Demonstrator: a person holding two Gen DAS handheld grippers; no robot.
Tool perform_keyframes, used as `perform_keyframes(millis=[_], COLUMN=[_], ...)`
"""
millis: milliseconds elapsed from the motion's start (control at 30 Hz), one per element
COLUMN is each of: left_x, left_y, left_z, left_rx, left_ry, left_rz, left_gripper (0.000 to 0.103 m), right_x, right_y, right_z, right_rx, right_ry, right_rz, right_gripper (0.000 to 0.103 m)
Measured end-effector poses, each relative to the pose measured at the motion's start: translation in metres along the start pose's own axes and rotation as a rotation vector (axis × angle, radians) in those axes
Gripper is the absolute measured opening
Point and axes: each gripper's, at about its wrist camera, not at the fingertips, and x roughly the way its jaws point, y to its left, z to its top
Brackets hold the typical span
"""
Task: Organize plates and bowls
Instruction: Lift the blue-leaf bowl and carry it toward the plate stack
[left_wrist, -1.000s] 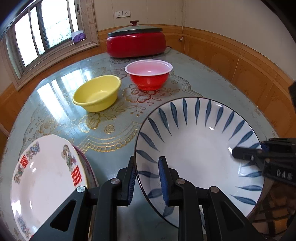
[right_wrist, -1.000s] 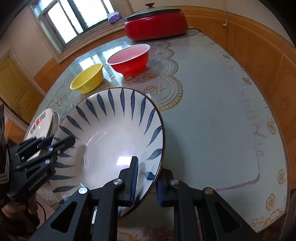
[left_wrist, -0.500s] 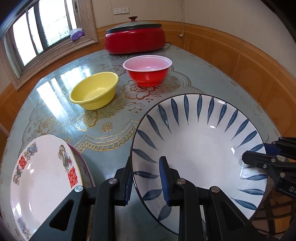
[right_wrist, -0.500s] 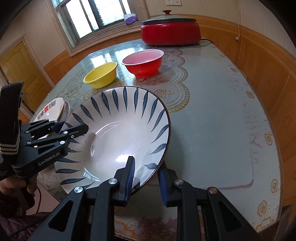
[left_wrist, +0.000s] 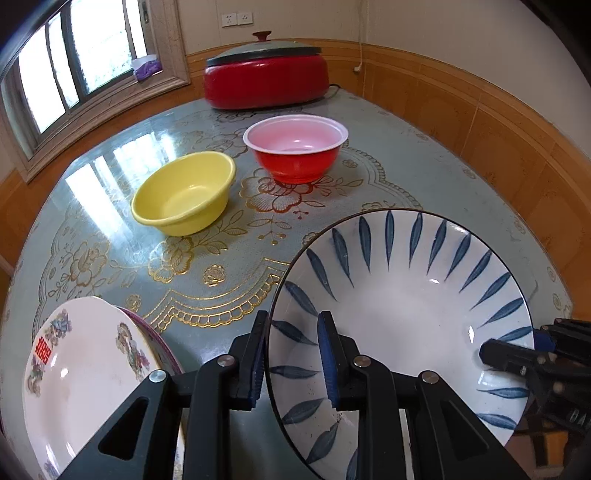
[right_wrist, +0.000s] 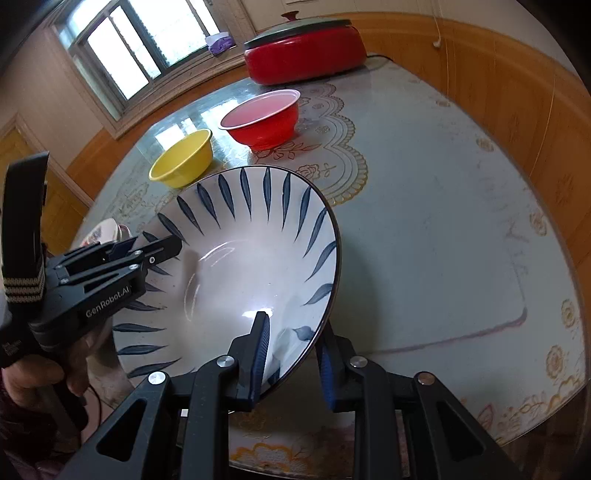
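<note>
A large white bowl with blue leaf strokes is held over the table's near edge by both grippers. My left gripper is shut on the bowl's left rim, one pad inside and one outside. My right gripper is shut on the bowl's opposite rim, and it shows in the left wrist view at the right edge. The bowl tilts in the right wrist view. A yellow bowl and a red bowl with a pink inside stand on the table beyond it. A white flowered plate lies on another plate at the near left.
A red electric pot with a lid stands at the back of the round glass-topped table. Wood-panelled wall curves round the right side, with a window at the back left. A person's hand holds the left gripper's handle.
The right gripper has rolled somewhat with the bowl's rim in it, so the bowl tilts more in its view. Both grips have held. The other dishes have stayed put.
</note>
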Motion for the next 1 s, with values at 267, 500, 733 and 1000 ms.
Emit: perform_keyframes(millis=[267,500,733,1000], left_x=[-0.010,-0.007,0.000,0.004], left_y=[0.007,0.006,0.017,0.005], left_z=[-0.011,-0.013,0.002,0.005], left_rx=[0.053,0.092,0.063,0.116], left_ry=[0.007,0.005,0.002,-0.012], left_rz=[-0.055,-0.065,-0.032,-0.049], left_gripper=[0.028,0.018,0.017,0.018], right_x=[-0.012,-0.005,0.001,-0.001], right_y=[-0.001,0.018,0.030,0.024], right_z=[-0.004,-0.010,-0.009,-0.011], right_rx=[0.007,-0.013,-0.013,0.007], right_ry=[-0.021,-0.039,-0.041,-0.027], right_rz=[-0.016,-0.105,-0.122,-0.169], right_gripper=[0.027,0.022,0.023,0.023])
